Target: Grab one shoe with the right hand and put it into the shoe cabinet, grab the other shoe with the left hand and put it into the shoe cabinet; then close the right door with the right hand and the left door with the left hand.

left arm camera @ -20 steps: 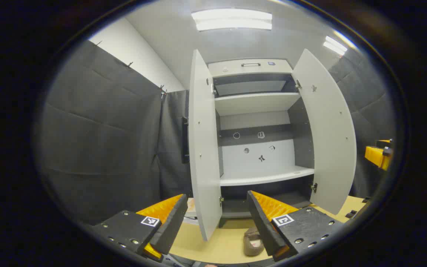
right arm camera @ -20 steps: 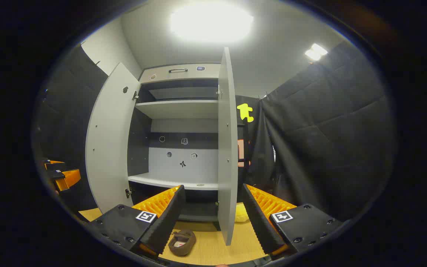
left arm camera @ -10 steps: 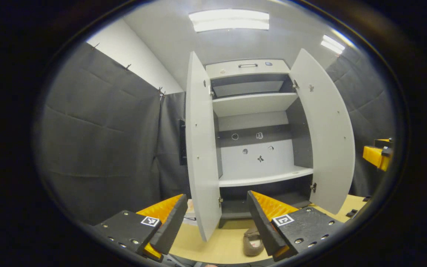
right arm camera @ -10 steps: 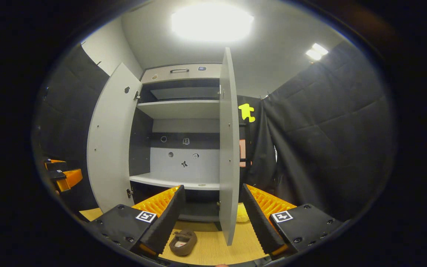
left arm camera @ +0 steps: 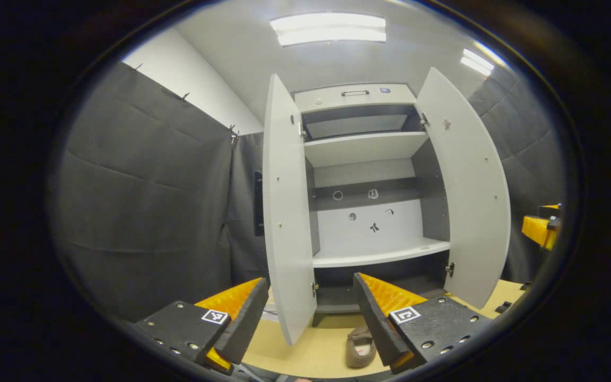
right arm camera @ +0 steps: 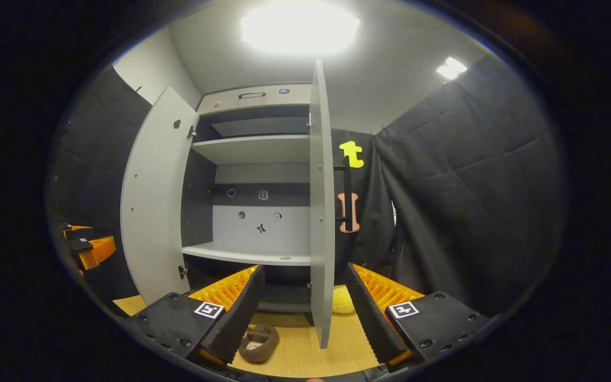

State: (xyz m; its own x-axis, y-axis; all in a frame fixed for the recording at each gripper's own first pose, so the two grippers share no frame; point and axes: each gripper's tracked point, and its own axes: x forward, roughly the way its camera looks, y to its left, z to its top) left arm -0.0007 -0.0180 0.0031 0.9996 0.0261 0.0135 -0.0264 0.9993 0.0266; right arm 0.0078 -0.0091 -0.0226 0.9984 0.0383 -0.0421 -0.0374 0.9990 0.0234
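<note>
On the light wooden floor (right arm camera: 305,350) in front of the shoe cabinet (left arm camera: 364,175) lies one brown shoe (right arm camera: 256,344), its opening facing up. From my right gripper view it sits low between my right gripper (right arm camera: 300,310)'s fingers, nearer the left one, which partly covers it. From my left gripper view the same shoe (left arm camera: 359,347) peeks out just beside the right finger of my left gripper (left arm camera: 308,313), again partly hidden. I touch it with neither tool. I cannot make out a second shoe for certain; a pale yellow soft thing (right arm camera: 341,300) rests on the floor near the foot of the right door, too hidden to name.

Both my grippers have their fingers spread wide, with nothing held between them.

Beyond the shoe, the cabinet stands with both doors swung wide. The left door (left arm camera: 287,212) sits edge-on between my left fingers, and the right door (left arm camera: 470,185) angles outward. Seen from my right gripper view, the right door (right arm camera: 321,207) stands almost edge-on between my fingers, a dark bar handle (right arm camera: 347,196) on its outer face. Inside, the upper shelf (left arm camera: 364,147) and lower shelf (left arm camera: 380,254) are pale, and small stickers (left arm camera: 373,212) dot the back panel. A closed drawer with a handle (left arm camera: 355,93) tops the cabinet.

At the far right of my left gripper view, my right gripper (left arm camera: 541,231) shows well apart; my left gripper (right arm camera: 90,249) shows at the far left of my right gripper view.
</note>
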